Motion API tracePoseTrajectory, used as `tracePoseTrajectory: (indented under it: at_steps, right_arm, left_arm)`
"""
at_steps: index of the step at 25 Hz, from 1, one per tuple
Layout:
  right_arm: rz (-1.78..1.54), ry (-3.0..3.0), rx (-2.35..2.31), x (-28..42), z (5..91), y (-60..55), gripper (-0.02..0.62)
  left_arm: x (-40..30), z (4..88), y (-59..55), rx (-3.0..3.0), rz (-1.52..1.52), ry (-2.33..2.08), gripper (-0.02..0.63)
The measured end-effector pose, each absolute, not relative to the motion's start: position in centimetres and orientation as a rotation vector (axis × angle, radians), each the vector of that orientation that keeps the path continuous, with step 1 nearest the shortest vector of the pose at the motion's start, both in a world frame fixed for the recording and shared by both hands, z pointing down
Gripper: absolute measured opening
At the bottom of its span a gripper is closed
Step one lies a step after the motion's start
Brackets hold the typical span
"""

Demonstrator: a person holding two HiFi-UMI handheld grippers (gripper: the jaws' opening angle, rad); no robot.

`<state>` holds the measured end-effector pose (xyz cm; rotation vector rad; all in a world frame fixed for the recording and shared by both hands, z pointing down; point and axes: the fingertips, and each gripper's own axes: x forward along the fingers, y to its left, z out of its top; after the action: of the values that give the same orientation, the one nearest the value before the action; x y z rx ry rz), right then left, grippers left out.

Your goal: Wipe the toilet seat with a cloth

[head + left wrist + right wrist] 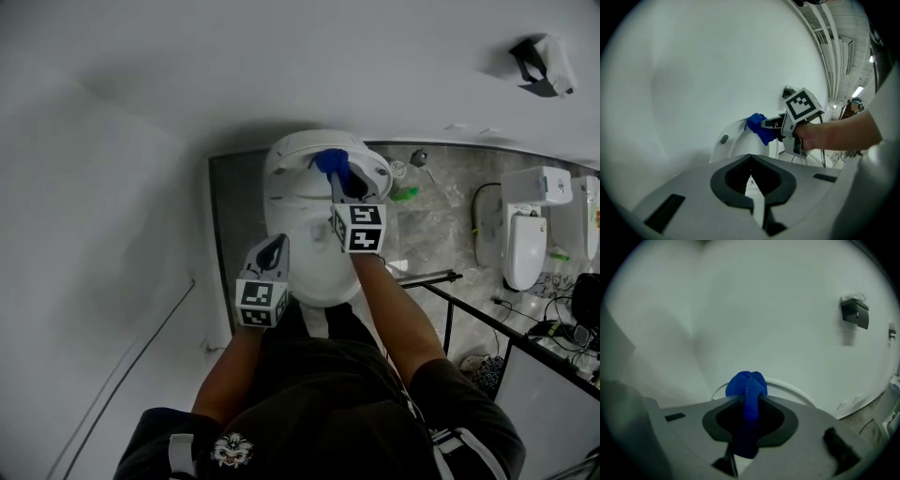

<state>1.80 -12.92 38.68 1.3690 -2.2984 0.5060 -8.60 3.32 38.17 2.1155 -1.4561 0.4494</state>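
1. Left gripper (274, 251), centre-left of frame: jaws closed together, empty, angled downward.
2. Right gripper (337, 178), upper centre: jaws clamped on blue cloth (329, 161).
3. Left forearm (228, 370) and right forearm (398, 309): bare, extended forward.

the head view looks steeply down from above the person onto the toilet (300, 225), which sits mid-frame against the white wall (281, 66). it is high enough that both arms and the floor (441, 216) right of the toilet fit in. the left gripper view sits near the toilet's front and faces along the left gripper (751, 159) toward the toilet's back rim and the wall behind it. it also takes in the right gripper (771, 124), with the blue cloth (757, 126), over the toilet's back. the right gripper view sits close over the toilet's back and faces the wall behind it. all three views share the toilet's rear rim and that wall.
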Motion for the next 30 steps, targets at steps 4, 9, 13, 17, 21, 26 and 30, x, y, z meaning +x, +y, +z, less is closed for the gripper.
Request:
tracePoseTrajectory:
  at_steps: [4, 9, 13, 17, 21, 26, 30]
  right_arm:
    - [0.523, -2.281, 1.405, 3.1, 38.9, -13.2, 0.072]
    - [0.469, -2.240, 1.454, 6.0, 39.3, -13.7, 0.072]
    - [0.410, -2.193, 1.471, 8.3, 40.1, -13.8, 0.072]
    - [0.439, -2.156, 1.509, 10.1, 41.0, -14.0, 0.072]
    - [0.468, -2.118, 1.535, 11.6, 42.2, -13.9, 0.072]
    - [0.413, -2.071, 1.552, 13.1, 43.4, -13.5, 0.072]
    - [0.374, -2.049, 1.558, 14.1, 44.2, -12.8, 0.072]
  left_arm:
    - [-8.2, 38.7, 3.3, 2.119, 0.472, -1.443, 0.008]
    - [-7.4, 38.3, 2.7, 2.129, 0.469, -1.421, 0.008]
    - [-6.5, 38.2, 2.6, 2.140, 0.470, -1.406, 0.008]
    - [-5.6, 38.9, 2.7, 2.147, 0.483, -1.383, 0.008]
    - [-5.0, 39.6, 3.1, 2.148, 0.497, -1.368, 0.008]
    - [-4.7, 41.0, 3.4, 2.140, 0.512, -1.367, 0.008]
    - [-4.1, 41.8, 3.5, 2.148, 0.541, -1.370, 0.008]
